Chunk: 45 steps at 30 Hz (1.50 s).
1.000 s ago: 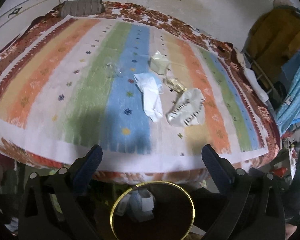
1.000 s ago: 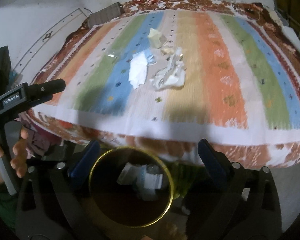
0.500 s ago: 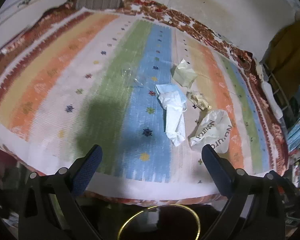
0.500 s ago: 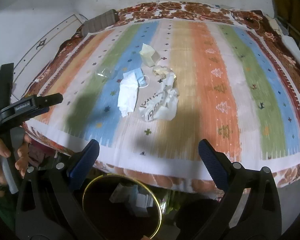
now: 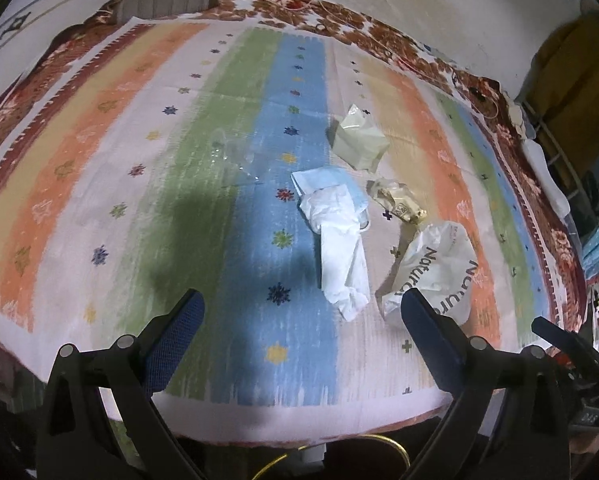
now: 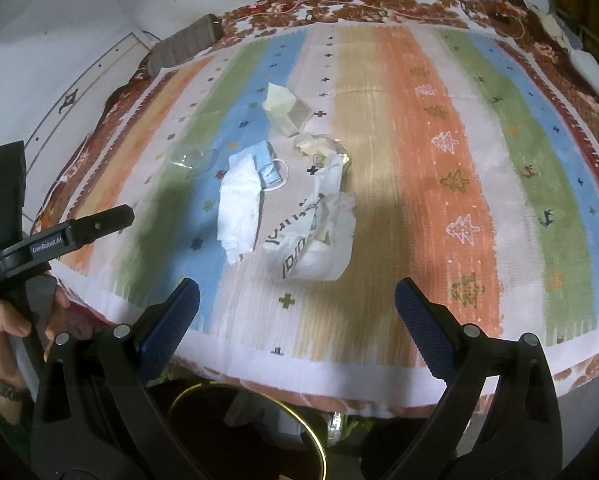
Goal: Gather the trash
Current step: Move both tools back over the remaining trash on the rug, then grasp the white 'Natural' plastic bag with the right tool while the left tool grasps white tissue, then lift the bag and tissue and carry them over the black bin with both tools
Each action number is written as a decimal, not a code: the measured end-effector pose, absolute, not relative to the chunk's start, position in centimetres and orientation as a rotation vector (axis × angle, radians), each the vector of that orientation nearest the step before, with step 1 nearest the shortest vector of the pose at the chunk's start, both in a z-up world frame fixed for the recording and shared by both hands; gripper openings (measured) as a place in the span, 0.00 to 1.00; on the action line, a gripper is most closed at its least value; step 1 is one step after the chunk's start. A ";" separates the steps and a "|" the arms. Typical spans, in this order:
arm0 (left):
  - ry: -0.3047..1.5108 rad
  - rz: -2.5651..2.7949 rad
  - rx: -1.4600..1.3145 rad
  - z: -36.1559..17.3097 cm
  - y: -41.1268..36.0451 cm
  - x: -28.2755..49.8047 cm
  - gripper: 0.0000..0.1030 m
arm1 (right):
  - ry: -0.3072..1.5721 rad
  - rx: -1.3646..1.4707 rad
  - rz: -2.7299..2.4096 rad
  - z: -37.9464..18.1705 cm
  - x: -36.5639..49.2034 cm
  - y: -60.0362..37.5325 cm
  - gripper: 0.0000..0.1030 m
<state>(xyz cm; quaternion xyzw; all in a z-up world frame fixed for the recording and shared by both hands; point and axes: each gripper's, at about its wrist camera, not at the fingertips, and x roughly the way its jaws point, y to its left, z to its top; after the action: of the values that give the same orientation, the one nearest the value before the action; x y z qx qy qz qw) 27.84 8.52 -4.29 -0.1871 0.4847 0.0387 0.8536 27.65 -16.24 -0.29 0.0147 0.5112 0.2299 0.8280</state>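
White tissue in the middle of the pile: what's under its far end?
A blue face mask lies under the far end of the white tissue, its ear loop showing in the right wrist view. How far the mask runs beneath the tissue is covered.

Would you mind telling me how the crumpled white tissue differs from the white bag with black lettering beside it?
The white tissue is plain and unprinted; the printed bag carries large black letters. The tissue lies in a long, narrow strip, while the bag is a broader, puffed-up crumple. The tissue's far end rests on a blue face mask; the bag does not touch the mask. Both are white, crumpled, and lie loose on the striped cover.
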 end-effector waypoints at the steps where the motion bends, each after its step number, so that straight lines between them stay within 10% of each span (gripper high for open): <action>1: 1.022 0.080 -0.396 -4.5 8.6 28.2 0.93 | 1.086 0.037 0.491 -0.5 28.0 -16.2 0.89; 27: 1.136 0.042 -0.539 -10.0 8.4 36.2 0.73 | 1.164 -0.043 0.410 -7.5 35.4 -12.9 0.41; 32: 1.192 0.032 -0.545 -12.1 7.5 37.5 0.53 | 1.209 -0.026 0.423 -8.6 36.2 -13.3 0.15; 37: 1.215 0.029 -0.547 -13.4 6.9 38.3 0.37 | 1.230 0.014 0.432 -8.8 36.7 -13.9 0.10; 40: 1.248 0.026 -0.530 -14.0 6.3 38.4 0.07 | 1.232 0.006 0.433 -8.6 36.5 -13.9 0.09; 45: 1.244 0.010 -0.505 -12.2 5.2 38.0 0.03 | 1.227 -0.013 0.453 -8.0 36.1 -14.0 0.08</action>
<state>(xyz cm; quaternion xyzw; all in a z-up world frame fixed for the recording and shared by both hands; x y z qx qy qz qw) 37.98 5.23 -12.21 -0.2340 0.5763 0.0046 0.7830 36.15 -14.04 -8.00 -0.0063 0.5708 0.2106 0.7936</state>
